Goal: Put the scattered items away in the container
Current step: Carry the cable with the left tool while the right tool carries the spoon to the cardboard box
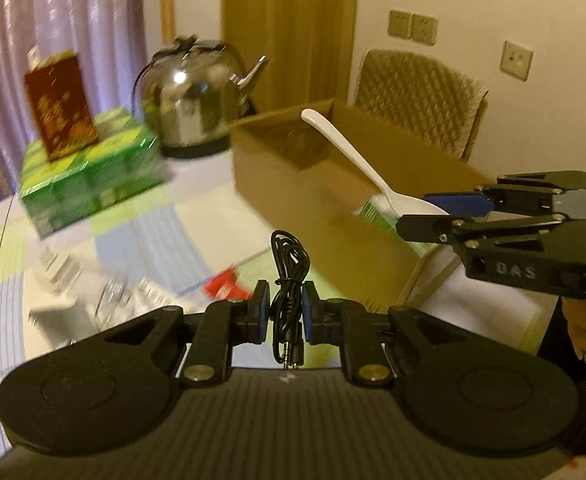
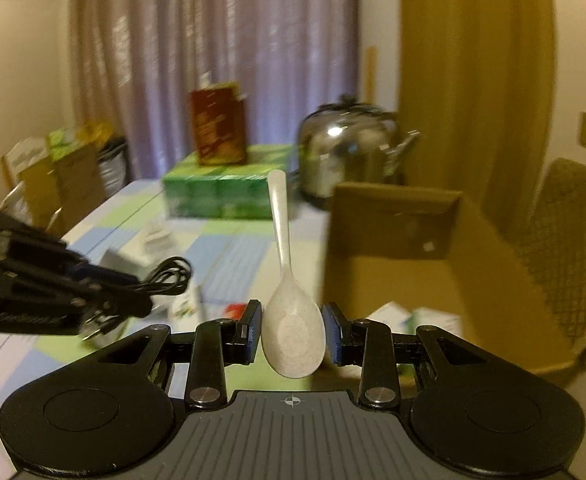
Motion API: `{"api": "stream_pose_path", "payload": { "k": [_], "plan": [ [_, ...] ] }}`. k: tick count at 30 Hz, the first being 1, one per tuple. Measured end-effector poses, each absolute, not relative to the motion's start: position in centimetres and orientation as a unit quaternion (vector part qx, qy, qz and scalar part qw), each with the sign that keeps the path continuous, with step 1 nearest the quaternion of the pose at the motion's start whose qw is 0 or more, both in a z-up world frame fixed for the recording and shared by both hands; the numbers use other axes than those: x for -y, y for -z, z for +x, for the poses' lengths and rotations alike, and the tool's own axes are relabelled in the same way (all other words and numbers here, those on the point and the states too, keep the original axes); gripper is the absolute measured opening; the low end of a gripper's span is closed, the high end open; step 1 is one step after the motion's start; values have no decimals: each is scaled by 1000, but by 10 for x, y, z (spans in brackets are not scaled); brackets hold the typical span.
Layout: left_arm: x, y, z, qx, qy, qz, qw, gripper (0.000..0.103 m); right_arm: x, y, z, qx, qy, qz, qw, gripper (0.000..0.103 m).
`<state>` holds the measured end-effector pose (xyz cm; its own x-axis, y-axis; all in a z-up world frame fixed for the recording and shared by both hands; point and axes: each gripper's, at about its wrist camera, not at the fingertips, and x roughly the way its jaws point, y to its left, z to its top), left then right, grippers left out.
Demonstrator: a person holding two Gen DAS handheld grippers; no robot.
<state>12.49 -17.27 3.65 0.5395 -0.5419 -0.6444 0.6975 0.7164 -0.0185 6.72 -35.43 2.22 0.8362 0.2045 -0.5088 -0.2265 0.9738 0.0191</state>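
A coiled black audio cable (image 1: 289, 280) of thin glossy cord, its two metal plugs hanging down, is pinched between the blue-padded fingers of the left gripper (image 1: 285, 312), which are drawn in tight against the bundle. A white speckled plastic spoon (image 2: 291, 320) is gripped at its smooth oval bowl by the right gripper (image 2: 293, 334), the jaws closed only as far as the bowl's width; the slender handle points away, upright in the right wrist view. Both items are held above the table, the spoon over the near rim of the open brown cardboard box (image 1: 293, 172), whose matte walls are plain and whose flap stands up at the far side.

A checked tablecloth in pale green, blue and white (image 1: 113, 232) covers the table. Toward its far edge a rounded polished steel kettle (image 1: 191, 96) stands just beside the box, and a dark red carton (image 1: 61, 106) stands on a shiny green wrapped pack (image 1: 93, 176). Small blurred white packets and a red wrapper (image 1: 227, 286) lie scattered on the cloth below the left gripper. Bare cloth lies between pack and box.
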Motion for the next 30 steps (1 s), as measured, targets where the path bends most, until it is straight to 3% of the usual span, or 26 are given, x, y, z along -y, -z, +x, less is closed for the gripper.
{"api": "stream_pose_path", "payload": {
  "k": [12,30],
  "plan": [
    [272,-62,143,-308,403,119,854,13,441,-42,112,-287,-55,20,956,30],
    [339,-9,180,-363,401,143,829,13,482,3,152,-345,-32,59,936,30]
  ]
}}
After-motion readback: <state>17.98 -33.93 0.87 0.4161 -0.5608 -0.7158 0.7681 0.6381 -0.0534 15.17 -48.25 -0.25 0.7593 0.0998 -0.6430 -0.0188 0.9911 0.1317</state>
